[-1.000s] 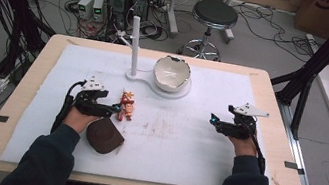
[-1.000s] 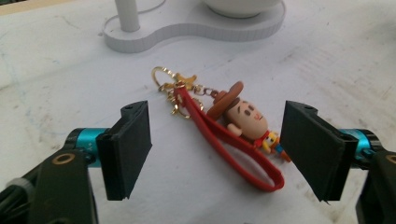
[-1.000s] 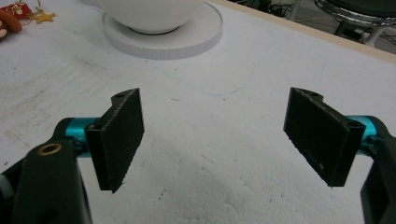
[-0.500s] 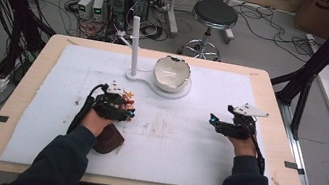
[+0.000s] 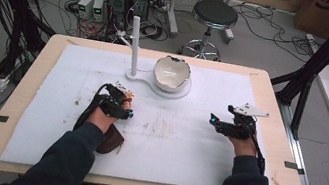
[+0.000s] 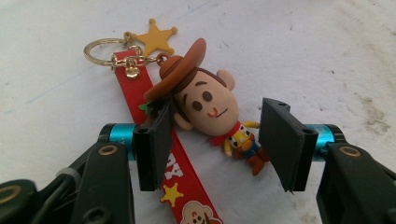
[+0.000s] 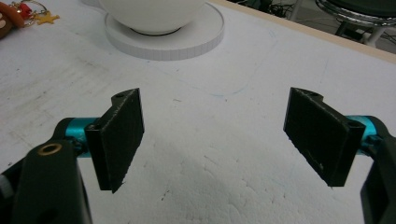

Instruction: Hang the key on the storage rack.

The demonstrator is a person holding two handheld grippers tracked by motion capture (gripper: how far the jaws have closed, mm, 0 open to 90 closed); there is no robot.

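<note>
The left hand-held gripper (image 6: 215, 140) sits low over a cowboy figure keychain (image 6: 210, 109) that lies flat on the white foam sheet (image 5: 193, 148) covering the desk (image 5: 25, 94). Its jaws stand apart, one on each side of the figure: the left pad is at the hat brim and ear, seemingly just touching, while the right pad is apart from the small body and boots. That straddle looks chosen so the pads can close across the bulky head and torso rather than on the thin red strap (image 6: 180, 186), which runs under the left jaw toward the bottom of the left gripper view. The gold split ring (image 6: 100, 50) and the yellow star charm (image 6: 152, 39) lie beyond the hat, clear of the jaws, so they should not snag a pinch

In the high view the left hand-held gripper (image 5: 119, 107) is left of centre, near the white bowl (image 5: 171, 73) on its round white base (image 5: 172, 93) beside an upright white post (image 5: 135, 42). A dark brown pouch (image 5: 111, 140) lies by the left forearm, partly hidden by the sleeve

The right hand-held gripper (image 7: 212, 140) is also spread wide with nothing between its pads, hovering over bare foam well apart from the keychain; in the high view the right hand-held gripper (image 5: 228, 126) waits at the right side, probably parked clear of the working hand. The likely step is a grasp about to close, not yet made
</note>
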